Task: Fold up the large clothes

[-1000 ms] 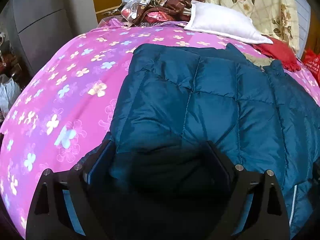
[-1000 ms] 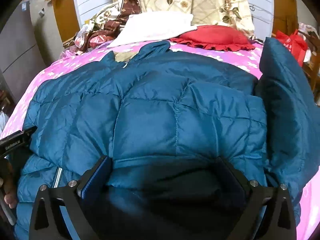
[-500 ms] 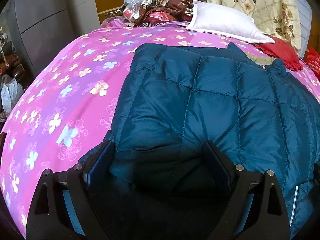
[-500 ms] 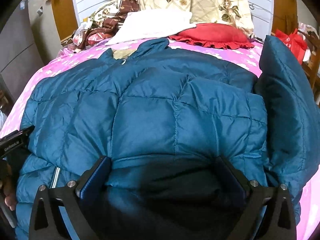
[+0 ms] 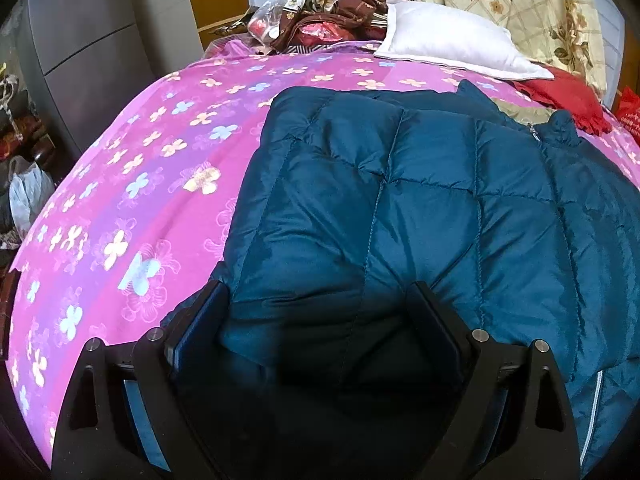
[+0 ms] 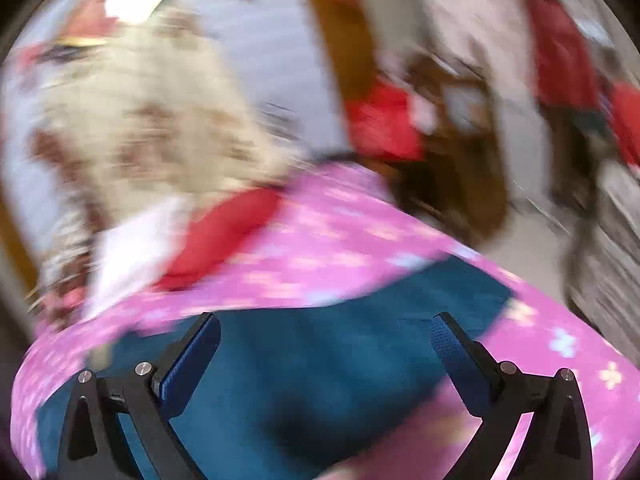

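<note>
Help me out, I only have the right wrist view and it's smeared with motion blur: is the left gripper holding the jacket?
Observer: No. The left gripper is open, with the blue jacket lying unpinched between its fingers.
Operator: How does the jacket lie?
Observer: Spread on the pink bedspread, with its collar toward the white pillow.
Operator: What is left of the jacket?
Observer: Only bedspread up to the bed's edge, then a grey cabinet beyond.
</note>
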`<control>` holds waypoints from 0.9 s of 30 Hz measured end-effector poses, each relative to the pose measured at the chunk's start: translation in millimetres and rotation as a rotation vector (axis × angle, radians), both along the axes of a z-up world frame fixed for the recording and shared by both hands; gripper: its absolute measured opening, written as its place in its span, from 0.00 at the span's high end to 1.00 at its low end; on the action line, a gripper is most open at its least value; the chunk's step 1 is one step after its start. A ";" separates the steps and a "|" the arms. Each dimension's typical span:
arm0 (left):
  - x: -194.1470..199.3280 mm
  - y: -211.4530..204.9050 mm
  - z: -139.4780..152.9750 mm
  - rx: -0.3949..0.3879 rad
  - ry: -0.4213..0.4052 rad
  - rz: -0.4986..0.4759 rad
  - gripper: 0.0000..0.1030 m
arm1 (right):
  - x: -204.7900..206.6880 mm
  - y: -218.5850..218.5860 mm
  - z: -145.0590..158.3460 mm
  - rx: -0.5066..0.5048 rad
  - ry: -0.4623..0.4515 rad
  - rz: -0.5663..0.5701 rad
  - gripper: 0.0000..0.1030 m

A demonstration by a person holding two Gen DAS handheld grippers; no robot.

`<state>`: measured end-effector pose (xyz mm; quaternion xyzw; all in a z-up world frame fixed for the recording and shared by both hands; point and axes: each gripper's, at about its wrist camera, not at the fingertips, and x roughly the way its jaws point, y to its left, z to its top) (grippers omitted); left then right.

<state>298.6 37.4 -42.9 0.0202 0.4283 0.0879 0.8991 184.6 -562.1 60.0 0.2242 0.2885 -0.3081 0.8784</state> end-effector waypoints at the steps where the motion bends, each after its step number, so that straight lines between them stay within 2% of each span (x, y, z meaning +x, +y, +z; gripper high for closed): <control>1: 0.6 -0.4 -0.1 0.001 0.001 0.000 0.11 | 2.4 -33.5 -22.1 0.057 0.076 -0.037 0.02; 3: 1.0 -0.2 -0.1 -0.001 0.002 0.001 0.11 | -2.5 -72.6 -51.8 0.136 0.129 -0.080 0.11; 6: 0.8 0.2 -0.2 -0.001 0.002 0.001 0.11 | -9.4 -104.2 -79.4 0.193 0.130 -0.117 0.12; 8: 0.8 -0.4 -0.3 0.002 0.002 0.001 0.11 | -1.0 -105.3 -81.7 0.135 0.129 -0.087 0.09; 11: 1.1 0.1 -0.3 0.000 0.002 0.001 0.10 | 23.5 -104.6 -86.5 0.089 0.193 -0.035 0.01; 13: 1.3 0.2 -0.6 0.001 0.002 0.001 0.10 | 37.2 -108.9 -88.7 0.068 0.214 -0.002 0.01; 15: 1.4 -0.1 -0.6 0.002 0.002 0.001 0.10 | 40.2 -111.6 -92.8 0.052 0.217 0.031 0.06; 16: 1.6 -0.3 -0.6 0.002 0.002 0.001 0.10 | 43.6 -108.6 -92.0 0.009 0.241 0.043 0.23; 17: 1.5 0.1 -0.6 0.001 0.002 0.001 0.10 | 43.7 -106.5 -92.4 -0.011 0.245 0.046 0.49; 19: 1.5 0.0 -0.6 0.001 0.002 0.001 0.10 | 42.1 -100.0 -90.3 -0.012 0.211 0.091 0.80; 22: 1.9 0.2 -0.9 -0.002 0.003 0.001 0.10 | 31.7 -81.3 -79.9 -0.130 0.236 0.045 0.86; 27: 4.5 7.0 -3.4 -0.013 0.016 0.028 0.02 | -17.9 -73.0 -37.1 -0.205 0.202 -0.091 0.86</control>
